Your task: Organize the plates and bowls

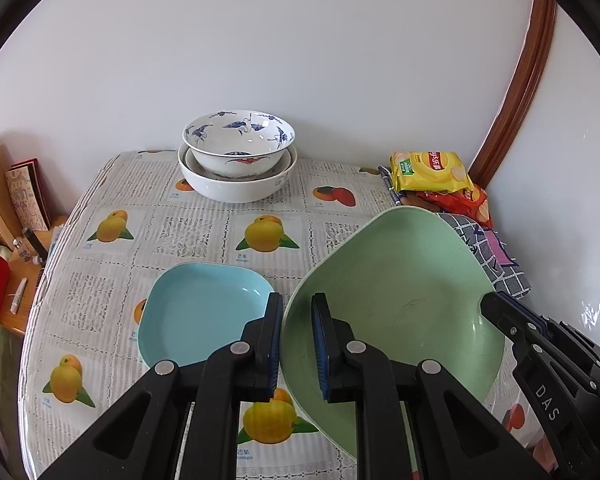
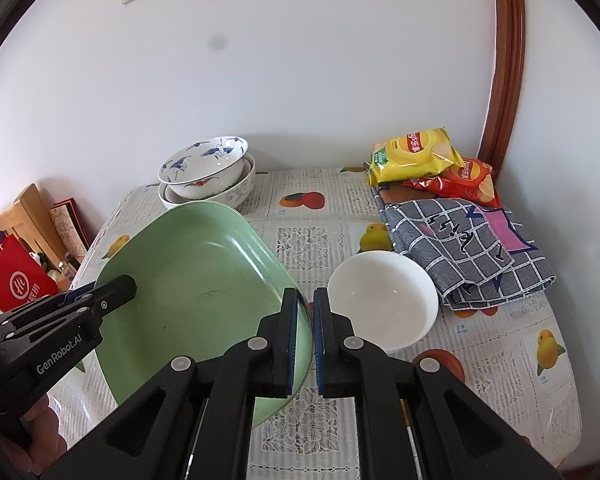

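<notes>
Both grippers hold the green plate (image 1: 396, 288) up over the table (image 1: 204, 228), and it is tilted. The left gripper (image 1: 297, 344) pinches the plate's left rim between its two fingers. The right gripper (image 2: 306, 336) pinches the rim on the other side, with its fingers almost pressed together on the thin edge.

A blue plate (image 1: 198, 312) lies flat on the fruit tablecloth, just beside the green plate on its left. At the back of the table, by the wall, a blue and white painted bowl (image 1: 239, 140) sits inside a bigger white bowl (image 1: 236, 188). A small plain white bowl (image 2: 382, 300) stands on the table to the right of the green plate.

In the far right corner lie a yellow chip bag (image 2: 416, 154) and a red chip bag (image 2: 466, 182). A checked cloth (image 2: 468, 252) is folded just in front of them.
</notes>
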